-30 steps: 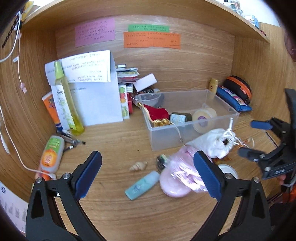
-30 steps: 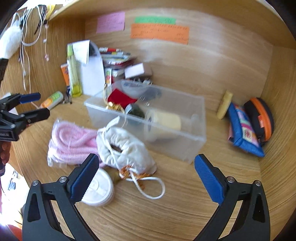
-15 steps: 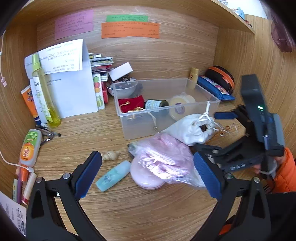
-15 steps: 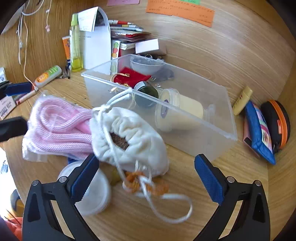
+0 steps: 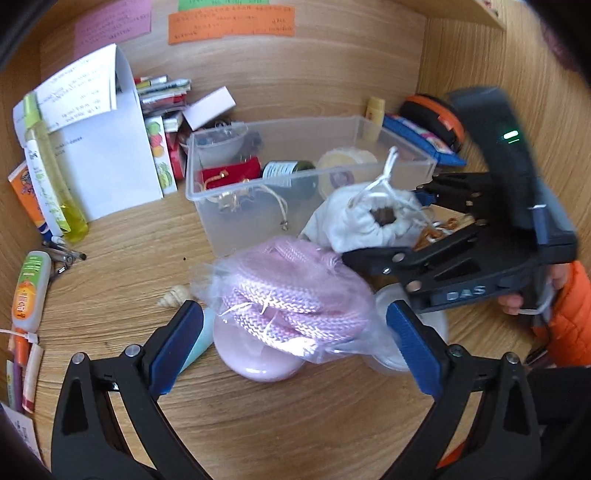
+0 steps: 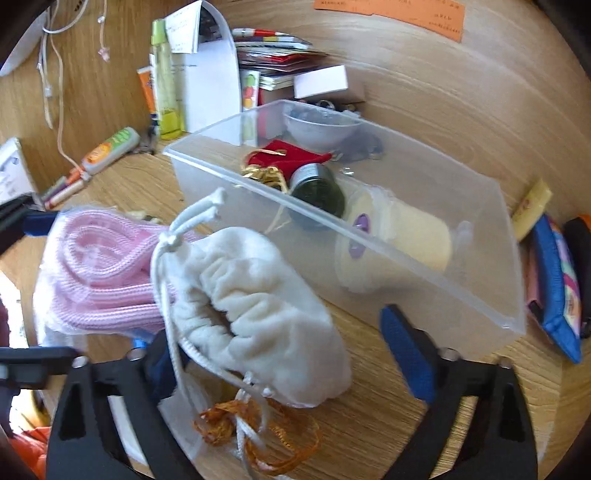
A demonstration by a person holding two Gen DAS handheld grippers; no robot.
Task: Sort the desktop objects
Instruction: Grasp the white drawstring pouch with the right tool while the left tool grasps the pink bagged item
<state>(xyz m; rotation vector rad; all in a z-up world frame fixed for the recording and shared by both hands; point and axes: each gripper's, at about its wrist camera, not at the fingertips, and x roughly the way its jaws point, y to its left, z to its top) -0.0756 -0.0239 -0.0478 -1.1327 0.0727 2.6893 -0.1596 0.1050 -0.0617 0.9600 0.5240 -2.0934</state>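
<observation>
- Beside the clear box, the white pouch lies on the desk, between the closing jaws of the right gripper, not yet pinched.
- Left gripper stands spread around the bagged pink rope.

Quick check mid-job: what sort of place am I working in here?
Probably a home or dorm study desk set in a wooden alcove: sticky notes on the back panel, booklets stacked behind a clear plastic bin, pens at the edge.

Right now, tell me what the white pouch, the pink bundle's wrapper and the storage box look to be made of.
White pouch: soft plush fabric, matte and fuzzy, gathered by a cord.
Pink bundle's wrapper: thin clear plastic film, crinkled and glossy over braided pink rope.
Storage box: rigid translucent plastic, slightly frosted; its contents show through.
</observation>
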